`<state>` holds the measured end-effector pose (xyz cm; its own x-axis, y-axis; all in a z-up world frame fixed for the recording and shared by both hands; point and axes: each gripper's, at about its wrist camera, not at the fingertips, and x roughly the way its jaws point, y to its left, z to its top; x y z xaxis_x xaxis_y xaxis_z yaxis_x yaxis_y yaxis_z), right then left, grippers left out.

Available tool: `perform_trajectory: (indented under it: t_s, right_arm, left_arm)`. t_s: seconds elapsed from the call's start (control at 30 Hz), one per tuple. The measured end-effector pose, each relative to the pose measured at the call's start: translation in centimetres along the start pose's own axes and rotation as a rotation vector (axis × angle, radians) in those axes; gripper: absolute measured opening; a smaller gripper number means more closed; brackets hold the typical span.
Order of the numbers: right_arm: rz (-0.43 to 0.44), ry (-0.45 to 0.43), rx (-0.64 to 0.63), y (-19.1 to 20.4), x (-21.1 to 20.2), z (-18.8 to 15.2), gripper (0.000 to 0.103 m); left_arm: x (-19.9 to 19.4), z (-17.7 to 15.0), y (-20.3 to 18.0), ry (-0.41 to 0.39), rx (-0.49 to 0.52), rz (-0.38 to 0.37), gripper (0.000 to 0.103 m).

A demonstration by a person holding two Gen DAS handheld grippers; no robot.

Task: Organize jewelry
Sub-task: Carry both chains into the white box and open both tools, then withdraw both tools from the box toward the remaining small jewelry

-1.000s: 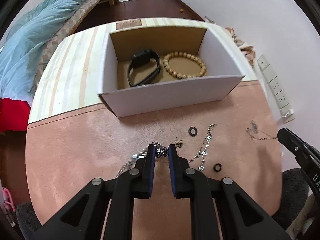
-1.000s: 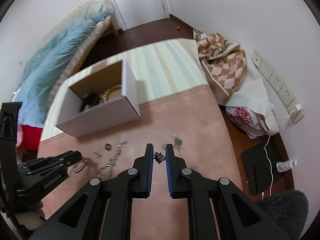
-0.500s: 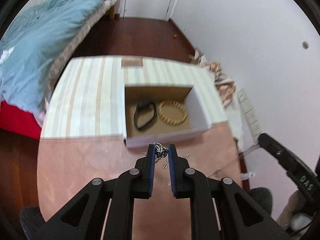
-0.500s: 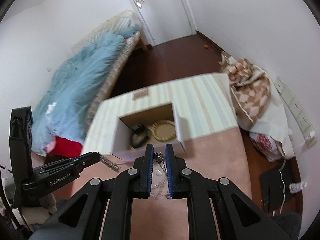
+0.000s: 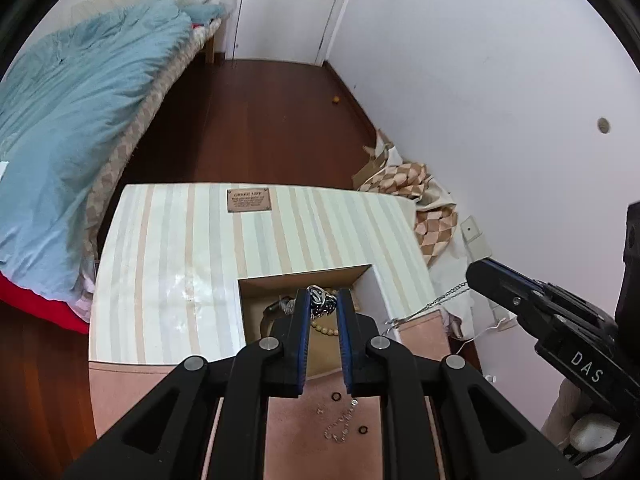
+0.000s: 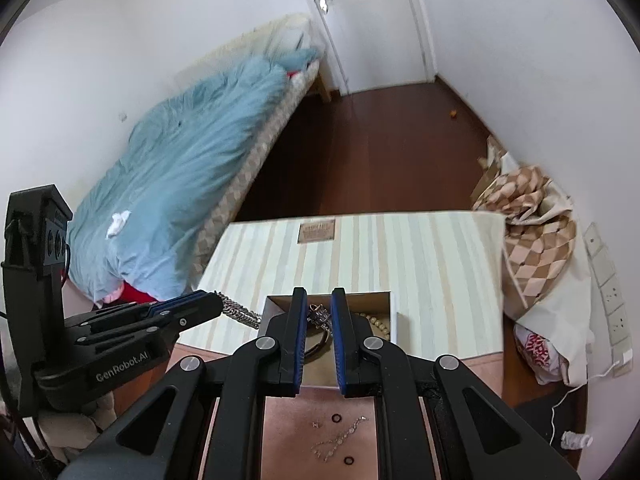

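Observation:
My left gripper [image 5: 323, 300] is shut on a silver bracelet [image 5: 320, 305], held high above the open white cardboard box [image 5: 376, 280]. From the right wrist view its chain [image 6: 238, 312] hangs off the left gripper [image 6: 216, 300]. My right gripper [image 6: 319, 298] is shut on a thin necklace [image 6: 319, 314], also above the box [image 6: 394, 312]; its chain [image 5: 436, 302] trails from the right gripper [image 5: 474, 276]. A wooden bead bracelet [image 5: 326, 330] and a black band [image 5: 272, 312] lie in the box.
A jewelled chain [image 5: 342, 426], two dark rings [image 5: 336, 396] and a small earring [image 6: 317, 424] lie on the pink cloth [image 5: 160, 392]. The striped cloth [image 5: 180, 248] lies beyond. A bed with a blue duvet [image 5: 72, 128] is left; checked bedding [image 6: 532, 248] is right.
Both grippers have risen high off the pink cloth with their jewelry and moved over the box. The table now looks much smaller and farther below.

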<state>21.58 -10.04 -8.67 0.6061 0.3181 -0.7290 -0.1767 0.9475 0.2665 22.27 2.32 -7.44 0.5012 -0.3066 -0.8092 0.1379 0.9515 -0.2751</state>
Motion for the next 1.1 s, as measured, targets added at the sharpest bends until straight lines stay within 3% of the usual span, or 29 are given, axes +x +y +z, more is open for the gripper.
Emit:
perform_trajectory:
  t_s: [0.17,0.47,0.63,0.67,0.7,0.77,0.8,0.93,1.07,1.1]
  right_arm:
    - [-0.024,0.092,0.006,-1.1,5.1,1.1,0.013]
    - [-0.087,0.18,-0.01,-2.9,11.2,1.3,0.013]
    - [-0.038,0.297,0.011,-3.7,13.4,0.3,0.013]
    - [-0.021,0.327,0.026,-3.8,13.7,-0.1,0.013]
    - [-0.002,0.35,0.034,-3.8,13.8,-0.4,0.013]
    - [0.03,0.389,0.045,-3.7,14.0,-1.0,0.014]
    - [0.039,0.406,0.051,-3.7,14.1,-1.2,0.016]
    - [0.082,0.432,0.093,-4.0,13.9,-1.7,0.047]
    - [0.071,0.413,0.109,-4.3,12.9,-1.6,0.05]
    - [0.059,0.404,0.106,-4.3,12.6,-1.5,0.056]
  left_arm:
    - [4.0,0.2,1.5,0.087,-0.029,0.004,0.01]
    - [10.2,0.1,3.3,0.225,-0.068,0.063,0.011]
    - [10.3,0.1,3.6,0.223,-0.09,0.07,0.014]
    - [10.0,0.1,3.5,0.214,-0.087,0.085,0.025]
    - [9.7,0.1,3.5,0.204,-0.084,0.104,0.046]
    - [9.0,0.3,3.7,0.176,-0.088,0.119,0.069]
    - [8.7,0.4,3.8,0.166,-0.092,0.128,0.07]
    - [7.6,0.5,4.3,0.144,-0.092,0.172,0.07]
    - [6.7,0.1,4.8,0.131,-0.091,0.229,0.086]
    - [6.4,-0.1,4.8,0.121,-0.088,0.25,0.086]
